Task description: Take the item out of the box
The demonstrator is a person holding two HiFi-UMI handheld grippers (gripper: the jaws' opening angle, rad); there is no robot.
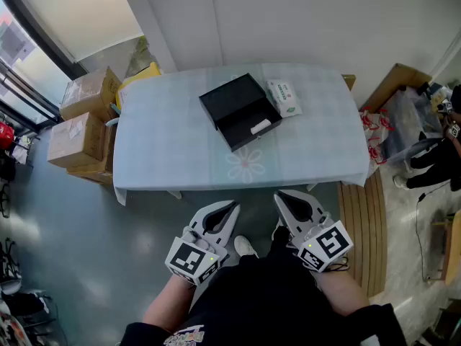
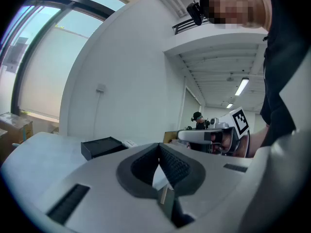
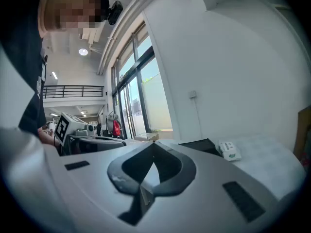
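Observation:
An open black box lies in the middle of the pale blue table, its lid folded back to the far left. A small white item rests inside the box's near right corner. My left gripper is held low in front of the table's near edge, shut and empty. Beside it, my right gripper is also shut with nothing in it. Both are well short of the box. The box also shows in the left gripper view and, as a dark edge, the box shows in the right gripper view.
A white and green tissue pack lies just right of the box, and the same pack shows in the right gripper view. Cardboard cartons are stacked on the floor at the left. A wooden slatted mat and bags lie at the right.

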